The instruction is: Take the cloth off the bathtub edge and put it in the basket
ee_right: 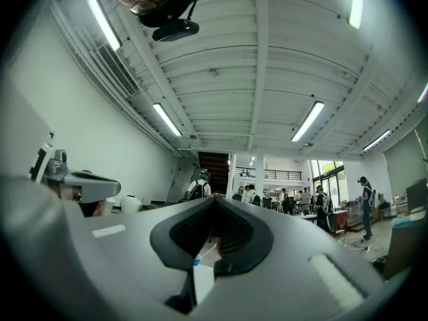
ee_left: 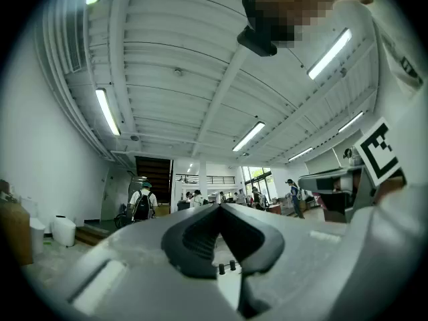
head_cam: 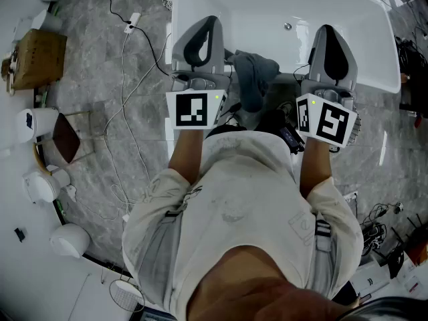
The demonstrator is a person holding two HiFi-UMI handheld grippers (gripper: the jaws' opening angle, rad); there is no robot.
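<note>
A dark grey-blue cloth [head_cam: 255, 74] hangs bunched over the near edge of the white bathtub [head_cam: 281, 9], between my two grippers. My left gripper [head_cam: 207, 24] is held just left of the cloth and my right gripper [head_cam: 326, 31] just right of it; neither touches it. Both point up and away, so the gripper views show only the ceiling and a far hall. The left gripper [ee_left: 217, 206] has its tips meeting, with nothing between them. The right gripper [ee_right: 215, 199] is shut the same way and holds nothing. A brown basket-like box [head_cam: 37, 59] stands on the floor at far left.
White cables [head_cam: 130, 105] trail over the grey marble floor left of the tub. White rounded containers [head_cam: 41, 186] and a dark square bin [head_cam: 66, 138] line the left wall. Cables and gear [head_cam: 378, 233] lie at the lower right. My torso hides the floor below the cloth.
</note>
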